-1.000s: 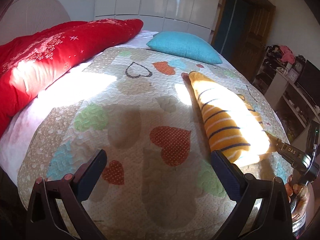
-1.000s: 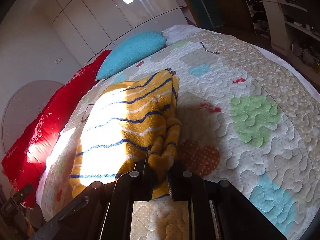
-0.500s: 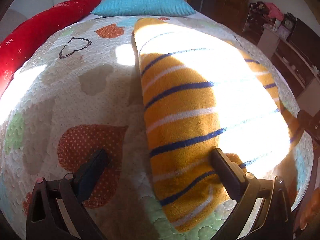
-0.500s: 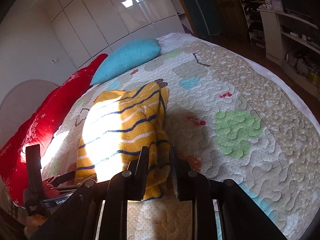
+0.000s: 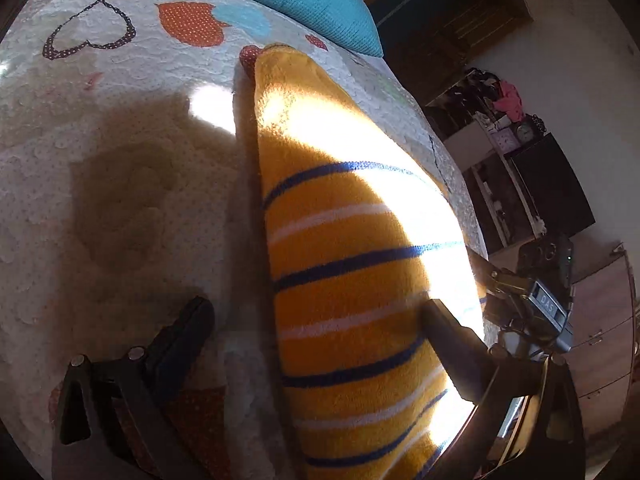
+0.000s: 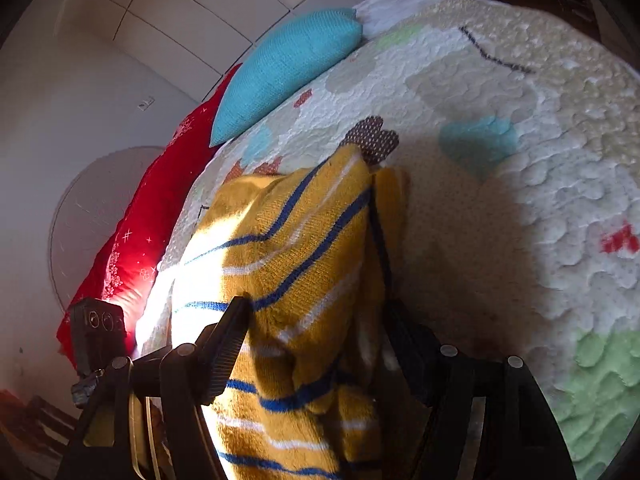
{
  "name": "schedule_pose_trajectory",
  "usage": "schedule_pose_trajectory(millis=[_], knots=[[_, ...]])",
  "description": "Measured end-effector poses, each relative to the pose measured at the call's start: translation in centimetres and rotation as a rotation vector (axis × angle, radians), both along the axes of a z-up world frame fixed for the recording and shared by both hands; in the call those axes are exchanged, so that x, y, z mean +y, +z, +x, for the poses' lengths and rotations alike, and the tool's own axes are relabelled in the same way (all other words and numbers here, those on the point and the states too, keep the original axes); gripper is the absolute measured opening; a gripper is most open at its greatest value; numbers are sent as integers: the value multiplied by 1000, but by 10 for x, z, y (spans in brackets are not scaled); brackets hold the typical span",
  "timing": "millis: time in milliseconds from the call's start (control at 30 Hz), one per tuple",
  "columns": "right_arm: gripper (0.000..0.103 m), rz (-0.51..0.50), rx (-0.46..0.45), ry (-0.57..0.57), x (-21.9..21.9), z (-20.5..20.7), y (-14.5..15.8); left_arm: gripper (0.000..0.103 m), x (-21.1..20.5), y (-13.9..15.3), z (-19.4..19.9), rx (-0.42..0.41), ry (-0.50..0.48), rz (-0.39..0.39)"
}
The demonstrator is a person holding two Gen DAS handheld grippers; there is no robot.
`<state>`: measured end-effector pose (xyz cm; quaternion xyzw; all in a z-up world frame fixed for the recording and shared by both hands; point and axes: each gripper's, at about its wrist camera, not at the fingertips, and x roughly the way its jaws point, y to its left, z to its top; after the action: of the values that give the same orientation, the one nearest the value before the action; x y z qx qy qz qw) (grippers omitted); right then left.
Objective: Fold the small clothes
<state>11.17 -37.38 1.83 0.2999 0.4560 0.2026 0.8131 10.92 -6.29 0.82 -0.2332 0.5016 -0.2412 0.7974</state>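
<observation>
A yellow sweater [image 5: 352,240] with blue and white stripes lies lengthwise on the heart-patterned quilt [image 5: 120,168], partly in bright sun. My left gripper [image 5: 316,320] is open wide and straddles the sweater's near end, one finger [image 5: 188,328] over the quilt, the other [image 5: 448,340] on the sunlit side. In the right wrist view the sweater [image 6: 304,248] is bunched into a fold between the fingers of my right gripper [image 6: 320,332], whose jaws are opening and stand clear of the cloth. Each gripper shows at the edge of the other's view.
A turquoise pillow [image 6: 288,64] and a red duvet [image 6: 152,216] lie at the head of the bed. White wardrobe doors [image 6: 180,12] stand behind. Dark shelves and a cabinet [image 5: 532,184] run along the bed's right side, past the quilt's edge.
The right gripper, first shut on the sweater's edge, has spread its jaws and let go. The left gripper swung from bare quilt to over the sweater and came down close.
</observation>
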Motion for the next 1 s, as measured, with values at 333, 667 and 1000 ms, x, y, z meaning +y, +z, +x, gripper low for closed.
schedule_pose_trajectory(millis=[333, 667, 1000], knots=[[36, 105, -140, -10, 27, 11, 53, 64, -25, 66, 14, -100, -90, 88], [64, -144, -25, -148, -3, -1, 16, 91, -9, 11, -4, 27, -9, 185], [53, -249, -266, -56, 54, -38, 92, 91, 14, 59, -95, -170, 110, 352]])
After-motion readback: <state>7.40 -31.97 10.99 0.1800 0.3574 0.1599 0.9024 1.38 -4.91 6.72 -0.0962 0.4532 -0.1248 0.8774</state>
